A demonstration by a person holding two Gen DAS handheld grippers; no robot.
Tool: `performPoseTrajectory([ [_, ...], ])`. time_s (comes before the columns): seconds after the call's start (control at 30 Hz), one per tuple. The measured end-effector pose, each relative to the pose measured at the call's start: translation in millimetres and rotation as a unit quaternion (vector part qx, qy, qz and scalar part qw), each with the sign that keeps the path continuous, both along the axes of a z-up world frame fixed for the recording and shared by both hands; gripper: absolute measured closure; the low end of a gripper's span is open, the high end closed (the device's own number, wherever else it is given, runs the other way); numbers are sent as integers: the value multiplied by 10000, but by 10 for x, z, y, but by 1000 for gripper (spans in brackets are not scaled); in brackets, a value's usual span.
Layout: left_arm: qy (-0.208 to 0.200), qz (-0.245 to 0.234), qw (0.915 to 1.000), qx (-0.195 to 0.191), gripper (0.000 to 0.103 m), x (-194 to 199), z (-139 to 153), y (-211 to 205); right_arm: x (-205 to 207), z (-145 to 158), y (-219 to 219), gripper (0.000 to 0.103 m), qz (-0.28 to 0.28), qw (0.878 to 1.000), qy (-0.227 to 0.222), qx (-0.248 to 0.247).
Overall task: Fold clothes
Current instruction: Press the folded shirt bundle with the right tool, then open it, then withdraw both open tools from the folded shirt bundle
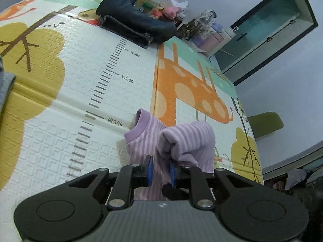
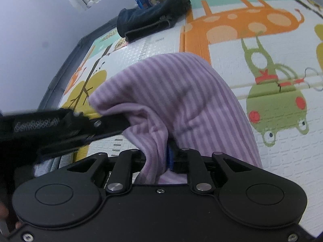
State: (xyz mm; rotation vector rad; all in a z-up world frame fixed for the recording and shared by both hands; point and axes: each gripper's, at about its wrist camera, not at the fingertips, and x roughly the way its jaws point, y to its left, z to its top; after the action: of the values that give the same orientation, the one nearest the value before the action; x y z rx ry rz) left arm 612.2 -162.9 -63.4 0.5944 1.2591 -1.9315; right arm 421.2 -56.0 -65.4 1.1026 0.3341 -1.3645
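The purple striped top [image 2: 173, 100] is bunched up above the play mat [image 1: 66, 121], both the left tongs [image 1: 160, 170] and right tongs [image 2: 161, 157] pinching it, so the folding looks only begun, with flattening left.

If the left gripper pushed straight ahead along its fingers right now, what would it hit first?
Most likely the purple striped garment, bunched directly ahead of the left gripper; the play mat lies beneath. Depth is hard to judge.

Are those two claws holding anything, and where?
Both have the purple striped garment: the right gripper pinches a bunched fold, and cloth sits between the left gripper's pads, though its grip looks loose.
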Motion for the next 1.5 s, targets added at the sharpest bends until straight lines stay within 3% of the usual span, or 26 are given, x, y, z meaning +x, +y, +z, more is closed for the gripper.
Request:
performPoseTrajectory([
  [0.17, -104, 24, 9999, 132, 74, -119, -1, -176, 91, 191, 76, 67, 182, 9994, 217, -182],
  [0.27, -239, -14, 9996, 152, 73, -195, 1, -252, 87, 303, 158, 66, 229, 9990, 277, -256],
  [0.5, -492, -57, 9984, 285, 60, -295, -44, -368, -277, 529, 378, 66, -213, 9989, -148, -383],
  [0.53, -521, -57, 9982, 290, 60, -301, -44, -378, -357, 557, 407, 67, -340, 9982, -199, -446],
  [0.63, -721, 12, 9968, 334, 62, -311, -62, -405, -590, 585, 405, 83, -657, 9957, -444, -484],
  [0.77, -718, 100, 9962, 482, 63, -279, -127, -459, -779, 552, 354, 91, -849, 9928, -715, -444],
  [1.1, -809, 349, 9948, 520, 63, -224, -86, -464, -416, 141, 90, 95, -297, 9984, -421, 211],
  [1.33, -642, 749, 9951, -14, 66, -33, 297, -285, -343, -77, -36, 103, -220, 9978, -417, 456],
  [1.5, -286, 516, 9979, -251, 68, -61, 553, -189, -321, -149, -81, 103, -255, 9977, -383, 494],
])
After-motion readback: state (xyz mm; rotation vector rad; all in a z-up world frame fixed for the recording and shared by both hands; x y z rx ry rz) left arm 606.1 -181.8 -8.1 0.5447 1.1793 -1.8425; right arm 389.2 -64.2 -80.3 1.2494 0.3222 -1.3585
